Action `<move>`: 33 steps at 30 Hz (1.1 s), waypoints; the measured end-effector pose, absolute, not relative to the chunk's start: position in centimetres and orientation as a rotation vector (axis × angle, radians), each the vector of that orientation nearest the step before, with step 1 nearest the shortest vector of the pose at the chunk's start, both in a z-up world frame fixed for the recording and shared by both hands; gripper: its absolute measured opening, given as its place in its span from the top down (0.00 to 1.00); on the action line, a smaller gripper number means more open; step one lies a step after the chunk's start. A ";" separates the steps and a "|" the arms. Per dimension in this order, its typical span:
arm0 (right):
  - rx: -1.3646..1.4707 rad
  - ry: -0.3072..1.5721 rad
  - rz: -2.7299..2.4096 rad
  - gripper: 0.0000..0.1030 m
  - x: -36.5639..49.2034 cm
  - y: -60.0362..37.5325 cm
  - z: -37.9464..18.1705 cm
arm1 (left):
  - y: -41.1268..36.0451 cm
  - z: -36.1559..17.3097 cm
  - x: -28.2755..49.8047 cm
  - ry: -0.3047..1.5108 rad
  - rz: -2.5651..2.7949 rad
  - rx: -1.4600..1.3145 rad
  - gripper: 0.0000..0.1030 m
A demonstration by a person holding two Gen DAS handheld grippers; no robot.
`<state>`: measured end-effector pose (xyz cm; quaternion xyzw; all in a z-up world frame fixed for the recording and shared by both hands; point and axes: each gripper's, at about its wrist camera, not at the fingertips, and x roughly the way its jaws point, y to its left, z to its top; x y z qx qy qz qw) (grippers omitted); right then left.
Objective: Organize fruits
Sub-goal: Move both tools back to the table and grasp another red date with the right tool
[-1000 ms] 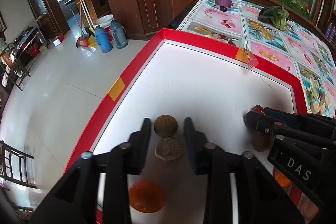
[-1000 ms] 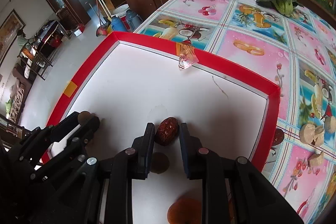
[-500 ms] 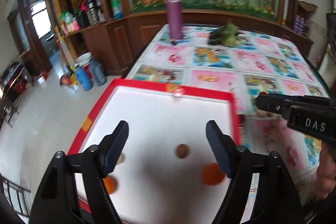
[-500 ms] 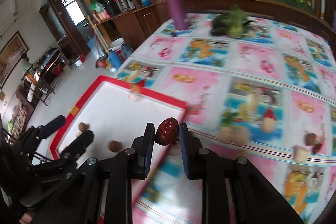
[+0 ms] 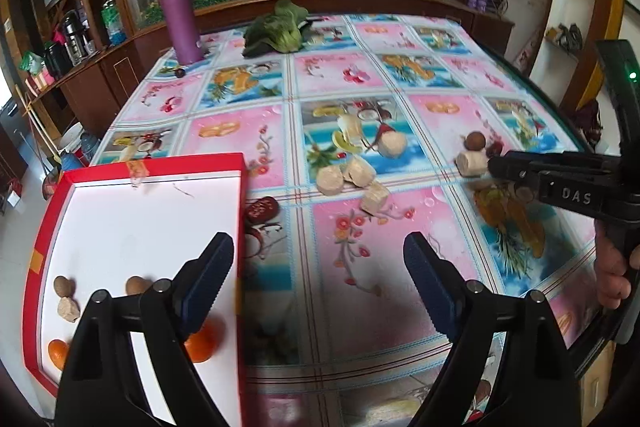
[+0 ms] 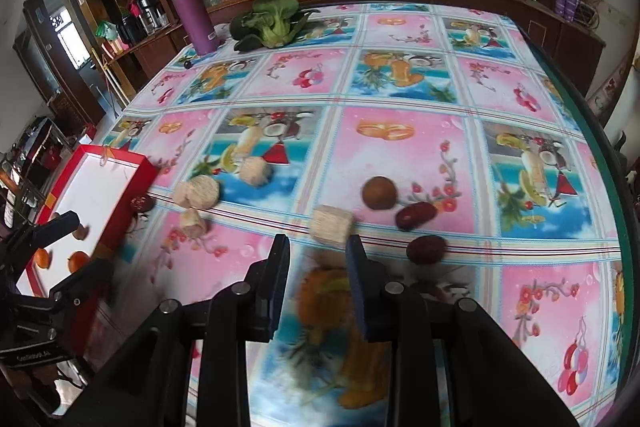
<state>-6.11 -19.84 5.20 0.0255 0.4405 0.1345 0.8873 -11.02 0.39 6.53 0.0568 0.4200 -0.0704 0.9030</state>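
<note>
A flowery tablecloth (image 6: 400,99) is filling most of both views, and a red-rimmed white tray (image 5: 36,227) is sitting at the lower left of the left view. On the tray two oranges (image 5: 202,343), two brown nuts (image 5: 64,285) and a pale chunk (image 5: 68,309) are lying near its lower end. More loose pieces are waiting mid-frame on the cloth: pale chunks (image 6: 198,191), a brown round fruit (image 6: 379,192) and dark red dates (image 6: 416,215).

The left gripper (image 5: 318,279) is hanging over the cloth just right of the tray, spread wide and carrying nothing. The right gripper (image 6: 318,283) is reaching toward a pale cube (image 6: 331,226) just beyond its tips, parted and empty.

The cube looks crumbly; a hard squeeze may be breaking it, or an off-centre bite nudging it into the neighbouring date (image 6: 426,249).
</note>
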 end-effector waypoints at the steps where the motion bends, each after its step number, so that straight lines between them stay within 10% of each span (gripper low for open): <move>1: 0.052 0.904 0.271 0.72 -6.3 -20.5 5.0 | 0.2 6.3 -10.9 0.876 -0.147 0.124 0.15; 33: 0.274 0.934 0.083 0.70 -1.9 -34.3 2.6 | -11.0 5.5 -5.6 0.901 -0.352 0.159 0.15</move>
